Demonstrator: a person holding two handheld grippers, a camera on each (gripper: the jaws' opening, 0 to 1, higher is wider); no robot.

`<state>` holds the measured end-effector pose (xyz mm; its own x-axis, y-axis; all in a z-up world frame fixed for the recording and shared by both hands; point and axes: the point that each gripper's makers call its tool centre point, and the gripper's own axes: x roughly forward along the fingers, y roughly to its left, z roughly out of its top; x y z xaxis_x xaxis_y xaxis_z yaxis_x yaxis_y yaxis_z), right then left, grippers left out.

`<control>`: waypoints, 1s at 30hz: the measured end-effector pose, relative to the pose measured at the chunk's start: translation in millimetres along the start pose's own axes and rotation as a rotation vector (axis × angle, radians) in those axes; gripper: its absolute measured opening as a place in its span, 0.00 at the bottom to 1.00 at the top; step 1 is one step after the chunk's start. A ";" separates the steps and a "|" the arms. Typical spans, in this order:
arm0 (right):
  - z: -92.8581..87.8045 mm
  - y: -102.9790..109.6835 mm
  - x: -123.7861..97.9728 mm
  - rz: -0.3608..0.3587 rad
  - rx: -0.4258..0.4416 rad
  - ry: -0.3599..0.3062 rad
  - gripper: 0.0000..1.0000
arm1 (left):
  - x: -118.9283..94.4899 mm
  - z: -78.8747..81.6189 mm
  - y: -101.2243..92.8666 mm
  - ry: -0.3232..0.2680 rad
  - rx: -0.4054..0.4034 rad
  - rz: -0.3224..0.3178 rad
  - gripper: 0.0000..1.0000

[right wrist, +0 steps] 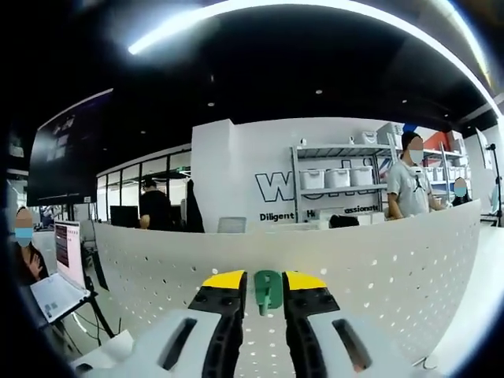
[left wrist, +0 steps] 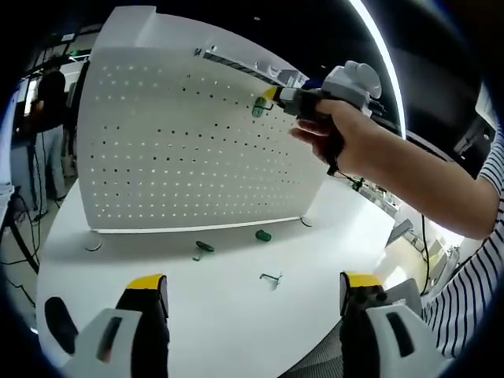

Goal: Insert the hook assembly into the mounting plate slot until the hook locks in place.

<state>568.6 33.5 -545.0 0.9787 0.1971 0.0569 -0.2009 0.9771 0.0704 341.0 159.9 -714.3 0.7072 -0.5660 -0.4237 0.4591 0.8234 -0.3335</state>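
Hook (right wrist: 268,290) at pegboard (left wrist: 189,150), spares (left wrist: 204,247) below

I see a dark ceiling with a long curved strip light (right wrist: 315,8). White wall (right wrist: 260,157) carries dark lettering beside shelving (right wrist: 335,177) holding white bins. People stand in the background. Laptop (right wrist: 63,272) on a stand, left. Round white table (left wrist: 236,307) underneath.

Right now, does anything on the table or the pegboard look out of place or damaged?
Nothing looks damaged. Three loose hook parts lie on the white table before the upright pegboard: a dark green hook, a green piece and a metal hook. The right gripper holds a green hook at the board.
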 end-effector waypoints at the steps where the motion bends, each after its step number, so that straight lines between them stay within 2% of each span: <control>1: 0.5 0.3 -3.5 0.014 0.012 0.003 0.15 | -0.5 0.1 -0.3 -0.001 0.001 0.001 0.92; 7: -2.8 -12.8 -20.4 0.021 0.034 0.033 0.23 | -3.9 -0.3 -1.2 -0.011 0.000 0.011 0.92; 10: -5.7 -19.0 -29.1 0.040 0.028 0.044 0.23 | -5.4 -0.4 -0.6 -0.012 0.000 0.017 0.92; 17: -21.9 -45.1 -51.3 0.048 -0.002 0.091 0.24 | -8.3 2.1 0.7 -0.019 0.000 0.027 0.92; 19: -28.3 -48.9 -60.4 0.080 0.008 0.111 0.24 | -8.6 2.4 0.6 -0.019 0.002 0.026 0.92; 21: -36.1 -54.4 -66.2 0.095 -0.048 0.146 0.24 | -9.4 3.1 0.5 -0.020 0.011 0.027 0.92; 30: -64.5 -82.7 -103.8 0.094 -0.070 0.220 0.26 | -11.4 0.4 -1.8 -0.017 0.009 0.027 0.92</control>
<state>486.3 -62.6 -620.9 0.9430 0.2927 -0.1585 -0.2957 0.9553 0.0050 332.3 164.9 -708.5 0.7286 -0.5425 -0.4181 0.4440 0.8389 -0.3147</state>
